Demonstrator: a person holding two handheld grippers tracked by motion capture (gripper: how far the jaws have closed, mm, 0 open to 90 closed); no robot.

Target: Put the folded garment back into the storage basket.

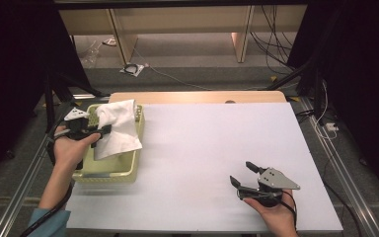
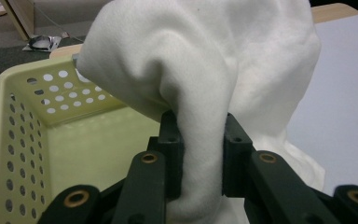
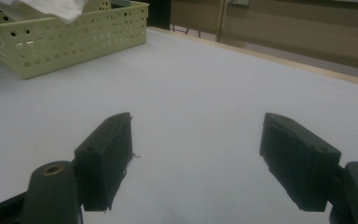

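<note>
at left of the high view, left gripper [image 1: 97, 134] fingers clamp white cloth [image 1: 118, 126], which hides the basket [image 1: 109, 174] rim; right gripper [image 1: 240, 174] fingers wide, holding nothing, lower right.

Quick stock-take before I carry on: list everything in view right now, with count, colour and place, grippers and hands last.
cloth: one, white, draped over the basket's right wall, pinched by the left gripper
basket: one, pale yellow, perforated, left side of the table
table: one, white top with wooden far edge
cables: several, dark, on the floor beyond the table
left gripper: one, black, jaws closed on a cloth fold at the basket
right gripper: one, black, jaws open, low at the table's right front
hands: two, one on each gripper
</note>
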